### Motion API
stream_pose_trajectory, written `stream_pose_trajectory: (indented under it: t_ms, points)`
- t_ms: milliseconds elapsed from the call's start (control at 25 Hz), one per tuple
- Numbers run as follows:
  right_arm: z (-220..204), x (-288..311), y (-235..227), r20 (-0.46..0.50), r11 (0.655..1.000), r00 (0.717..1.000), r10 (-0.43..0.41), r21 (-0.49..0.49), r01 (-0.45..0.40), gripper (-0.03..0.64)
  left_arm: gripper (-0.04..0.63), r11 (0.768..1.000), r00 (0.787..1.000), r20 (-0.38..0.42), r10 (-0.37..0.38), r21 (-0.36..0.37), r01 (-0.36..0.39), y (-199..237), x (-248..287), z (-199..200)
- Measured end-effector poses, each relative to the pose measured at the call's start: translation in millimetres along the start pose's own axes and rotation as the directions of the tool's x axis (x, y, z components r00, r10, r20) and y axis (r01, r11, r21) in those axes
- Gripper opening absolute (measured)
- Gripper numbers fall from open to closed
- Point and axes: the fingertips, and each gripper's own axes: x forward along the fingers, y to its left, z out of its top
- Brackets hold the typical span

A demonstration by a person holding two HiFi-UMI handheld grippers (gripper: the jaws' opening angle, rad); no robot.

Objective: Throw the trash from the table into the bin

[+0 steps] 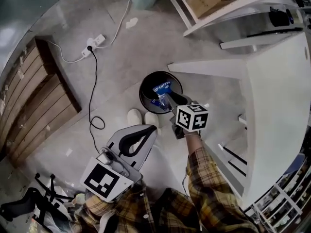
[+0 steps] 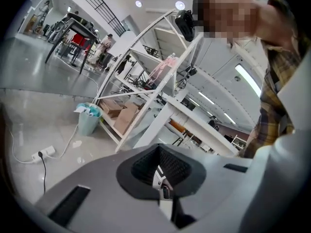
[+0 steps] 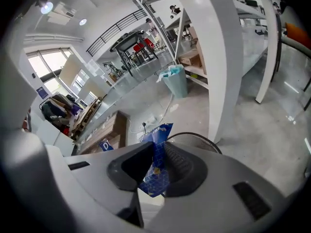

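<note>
Blue glossy packet [image 3: 160, 137], flat and creased with a fine printed pattern, pinched between the 2 ribbed black pads of my right claw [image 1: 165, 101], just above the round black bin [image 1: 144, 92], on smooth grey floor [image 1: 116, 67], near the white table [image 1: 272, 81], my left claw [image 1: 149, 129] closed and empty.

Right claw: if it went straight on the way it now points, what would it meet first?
Most likely the open black bin, right ahead of the blue packet it grips; depth is hard to judge.

Glossy blue plastic packet [image 3: 156, 171], matt black bin [image 1: 144, 93], smooth white counter [image 1: 277, 91], polished grey concrete floor [image 1: 121, 57], bare wooden pallet [image 1: 29, 96].
</note>
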Motion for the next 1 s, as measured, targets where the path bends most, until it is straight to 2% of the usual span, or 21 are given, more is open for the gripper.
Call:
stream_pose_trajectory:
  t_ms: [160,280,440,560,760,1000]
  points:
    - [-41,56,-34,-0.018,1.0,1.0,-0.005,0.025,0.005,0.061,-0.002,1.0,1.0,-0.017,0.004,-0.016,-0.005,25,12,-40]
    - [-77,95,-58,-0.069,0.998,0.997,-0.026,0.046,0.03,0.061,-0.002,1.0,0.999,-0.049,0.011,-0.025,-0.012,37,17,-68]
    - [-105,134,-84,-0.106,0.995,0.992,-0.064,0.075,0.072,0.061,-0.002,0.999,0.997,-0.074,0.019,-0.038,-0.022,52,23,-88]
    - [-114,150,-94,-0.142,0.993,0.986,-0.092,0.066,0.102,0.061,-0.002,0.999,0.997,-0.077,0.025,-0.037,-0.028,58,24,-90]
    - [-106,148,-90,-0.163,0.993,0.983,-0.086,0.062,0.097,0.061,-0.002,0.999,0.996,-0.077,0.033,-0.038,-0.036,57,21,-80]
    - [-84,114,-72,-0.172,0.993,0.982,-0.079,0.075,0.093,0.066,-0.002,0.999,0.997,-0.069,0.017,-0.03,-0.019,25,13,-42]
